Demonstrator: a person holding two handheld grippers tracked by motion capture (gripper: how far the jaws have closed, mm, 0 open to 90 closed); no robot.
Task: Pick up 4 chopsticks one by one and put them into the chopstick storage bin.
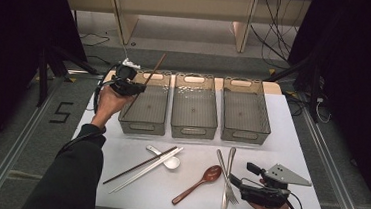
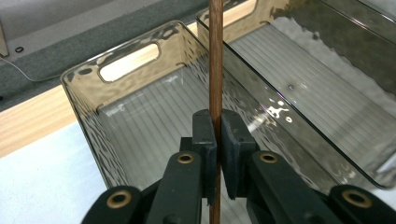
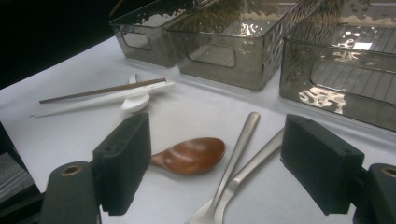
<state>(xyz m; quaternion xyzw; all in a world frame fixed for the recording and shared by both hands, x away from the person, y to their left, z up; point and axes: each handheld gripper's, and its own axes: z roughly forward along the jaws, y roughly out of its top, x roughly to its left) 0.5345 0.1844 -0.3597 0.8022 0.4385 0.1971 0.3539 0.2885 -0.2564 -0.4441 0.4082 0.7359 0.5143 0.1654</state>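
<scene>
Your left gripper (image 1: 133, 86), upper left of the high view, has its jaws clamped on a brown wooden chopstick (image 2: 215, 60), tilted over the left smoked-plastic bin (image 1: 142, 126). The stick is likely light, stiff and smooth; the grip sits near mid-length, so expect pivoting. Your right gripper (image 3: 229, 172) waits wide open, empty, above the wooden spoon (image 3: 189, 156) and forks (image 3: 240, 154).
</scene>
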